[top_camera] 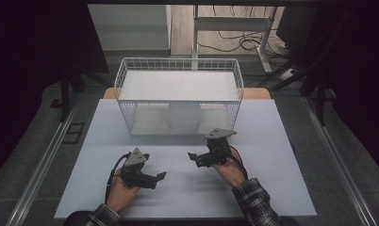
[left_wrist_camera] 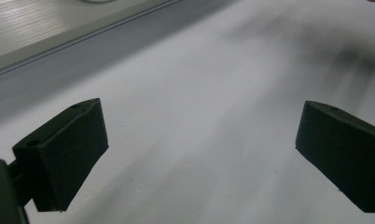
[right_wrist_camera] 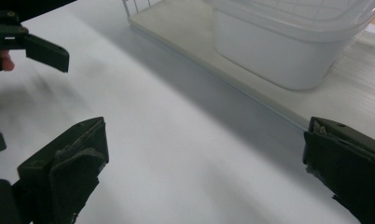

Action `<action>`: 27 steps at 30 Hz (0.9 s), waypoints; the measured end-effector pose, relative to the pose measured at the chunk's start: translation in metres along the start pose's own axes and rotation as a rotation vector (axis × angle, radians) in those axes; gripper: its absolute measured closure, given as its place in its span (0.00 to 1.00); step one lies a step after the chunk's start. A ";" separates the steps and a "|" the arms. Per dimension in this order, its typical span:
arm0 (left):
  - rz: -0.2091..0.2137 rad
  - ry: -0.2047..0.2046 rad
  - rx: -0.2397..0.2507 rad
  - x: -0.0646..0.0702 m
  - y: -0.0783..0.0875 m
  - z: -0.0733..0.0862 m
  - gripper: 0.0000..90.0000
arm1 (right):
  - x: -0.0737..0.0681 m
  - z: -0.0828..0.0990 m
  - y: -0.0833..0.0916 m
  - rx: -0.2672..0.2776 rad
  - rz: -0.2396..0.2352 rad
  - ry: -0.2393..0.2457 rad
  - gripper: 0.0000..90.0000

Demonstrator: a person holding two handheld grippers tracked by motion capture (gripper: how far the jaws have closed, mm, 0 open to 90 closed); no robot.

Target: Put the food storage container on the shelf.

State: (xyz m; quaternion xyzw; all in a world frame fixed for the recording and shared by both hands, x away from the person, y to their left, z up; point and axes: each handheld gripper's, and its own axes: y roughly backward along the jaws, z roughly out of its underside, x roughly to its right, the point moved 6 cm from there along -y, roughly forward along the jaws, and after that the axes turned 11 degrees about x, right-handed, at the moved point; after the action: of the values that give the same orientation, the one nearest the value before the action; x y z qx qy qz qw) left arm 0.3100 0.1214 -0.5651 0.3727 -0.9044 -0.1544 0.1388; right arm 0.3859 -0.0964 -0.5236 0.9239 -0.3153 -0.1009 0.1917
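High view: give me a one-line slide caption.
Both hands hold open grippers, left gripper and right gripper, over the table before a wire basket.

A: From where does the high view look?

B: From above the person's side, forward and down over the whole table [top_camera: 272,188].

A: And the left gripper view?

B: It sits low and close, looking along its jaws across bare tabletop toward the wire basket's [left_wrist_camera: 31,32] base, beyond the left jaw.

A: The right gripper view?

B: Equally low; beyond its jaws lie the basket [right_wrist_camera: 176,28] and a white container [right_wrist_camera: 269,56]. All three views share that basket's front edge.
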 end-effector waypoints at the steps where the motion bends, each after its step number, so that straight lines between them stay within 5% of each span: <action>1: 0.003 0.004 0.001 0.000 0.000 0.000 0.02 | 0.000 0.001 0.002 0.000 0.003 0.005 0.00; 27: 0.007 0.034 -0.002 -0.007 0.012 0.000 0.01 | -0.002 0.023 0.044 -0.022 0.042 -0.003 0.00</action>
State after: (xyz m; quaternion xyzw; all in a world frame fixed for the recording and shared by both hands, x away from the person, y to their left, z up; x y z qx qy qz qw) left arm 0.3067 0.1346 -0.5611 0.3720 -0.9031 -0.1485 0.1549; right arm 0.3532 -0.1342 -0.5260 0.9148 -0.3337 -0.1016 0.2034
